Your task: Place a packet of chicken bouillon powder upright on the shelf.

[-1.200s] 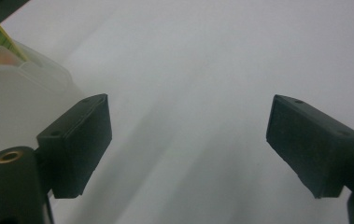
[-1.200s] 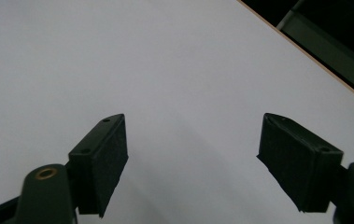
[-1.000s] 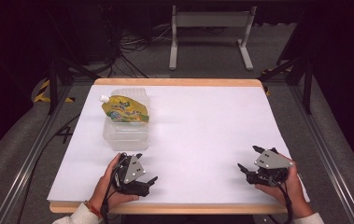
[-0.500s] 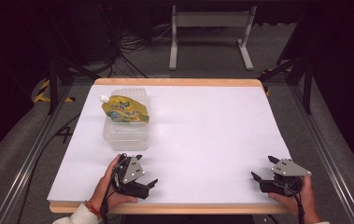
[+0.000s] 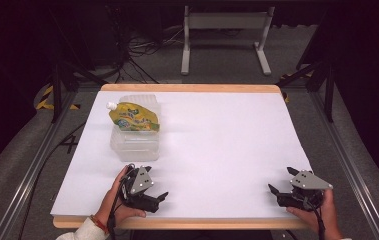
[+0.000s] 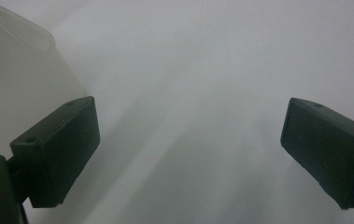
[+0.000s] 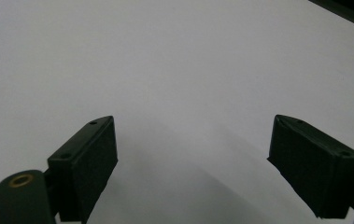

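the yellow pouch (image 5: 133,117) is lying on top of the clear plastic box (image 5: 133,142). the left gripper (image 5: 147,192) is waiting just below it, jaws wide and empty. the right gripper (image 5: 289,192) (far off) is gaping too. next, the left one needs to reach forward for the pouch.
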A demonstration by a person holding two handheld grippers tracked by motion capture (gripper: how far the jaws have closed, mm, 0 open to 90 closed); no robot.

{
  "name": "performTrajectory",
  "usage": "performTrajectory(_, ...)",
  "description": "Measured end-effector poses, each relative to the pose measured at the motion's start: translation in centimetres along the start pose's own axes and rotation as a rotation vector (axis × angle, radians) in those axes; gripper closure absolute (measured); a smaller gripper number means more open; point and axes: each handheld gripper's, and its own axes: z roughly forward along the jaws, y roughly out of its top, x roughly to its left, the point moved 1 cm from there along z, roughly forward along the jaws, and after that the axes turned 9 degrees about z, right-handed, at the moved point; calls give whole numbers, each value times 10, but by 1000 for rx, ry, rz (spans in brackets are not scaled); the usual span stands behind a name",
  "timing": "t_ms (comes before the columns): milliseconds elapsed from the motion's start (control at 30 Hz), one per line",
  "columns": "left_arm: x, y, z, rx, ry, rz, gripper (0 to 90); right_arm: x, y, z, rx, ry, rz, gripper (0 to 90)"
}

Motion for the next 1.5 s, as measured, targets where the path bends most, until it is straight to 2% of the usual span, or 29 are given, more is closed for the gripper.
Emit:
performTrajectory(667, 1, 2, 2, 2, 1, -7, 49, 1, 2, -2, -23, -24, 4, 155)
performTrajectory(733, 0, 2, 2, 6, 3, -5, 49, 1, 4, -3, -40, -21, 20, 155)
performTrajectory(867, 1, 2, 1, 7, 7, 1, 49, 2, 4, -3, -37, -27, 7, 155)
performTrajectory(1067, 1, 4, 1, 8, 12, 6, 48, 1, 3, -5, -49, -28, 25, 152)
performTrajectory(1500, 3, 4, 1, 0, 2, -5, 47, 2, 4, -3, -39, -37, 10, 151)
